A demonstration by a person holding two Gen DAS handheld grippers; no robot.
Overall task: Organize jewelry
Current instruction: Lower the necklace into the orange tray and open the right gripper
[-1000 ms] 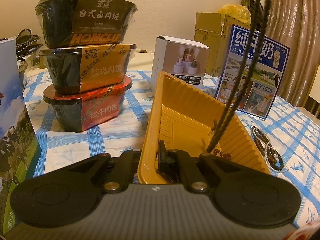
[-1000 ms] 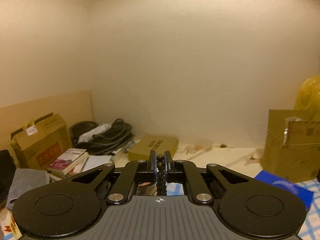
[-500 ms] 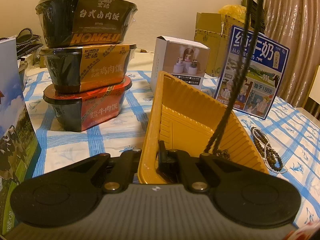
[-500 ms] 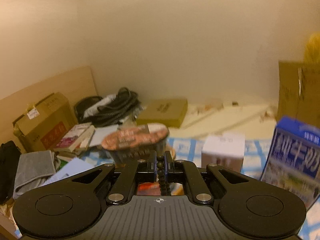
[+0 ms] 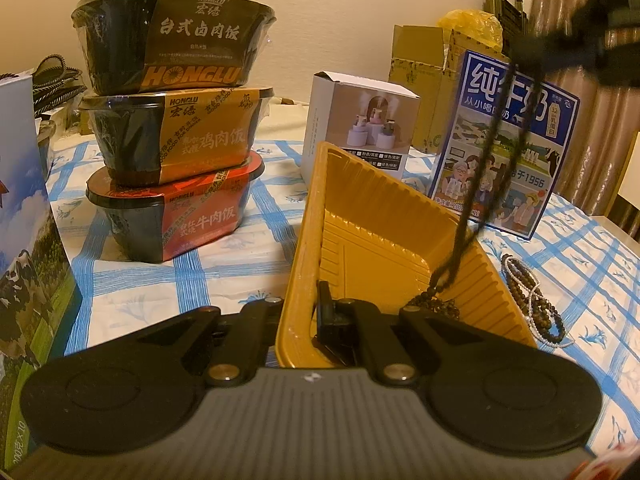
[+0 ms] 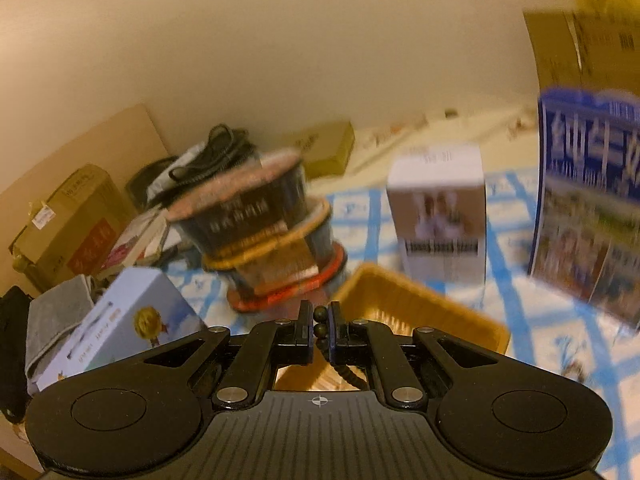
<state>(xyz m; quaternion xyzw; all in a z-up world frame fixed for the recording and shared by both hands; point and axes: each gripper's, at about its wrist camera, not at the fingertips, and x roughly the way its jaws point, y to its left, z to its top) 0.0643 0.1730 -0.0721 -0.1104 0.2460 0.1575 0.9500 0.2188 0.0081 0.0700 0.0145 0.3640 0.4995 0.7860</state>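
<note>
My left gripper (image 5: 302, 312) is shut on the near rim of a yellow plastic tray (image 5: 384, 236) on the checked tablecloth. My right gripper (image 6: 320, 330) is shut on a dark bead necklace (image 6: 320, 322). In the left wrist view the necklace (image 5: 480, 184) hangs from the upper right, where the right gripper (image 5: 600, 44) shows as a dark blur, down into the tray. Its lower end is piled on the tray floor (image 5: 434, 304). The tray also shows below my right gripper (image 6: 416, 308).
More bead bracelets (image 5: 532, 300) lie on the cloth right of the tray. Three stacked meal bowls (image 5: 176, 120) stand to the left, a white box (image 5: 360, 120) and a blue milk carton (image 5: 512, 140) behind the tray, another carton (image 5: 24, 240) at the far left.
My right gripper has tilted down and lowered, bringing the table into its view. The necklace has sunk further and more of it is piled in the tray. The left gripper has stayed still.
</note>
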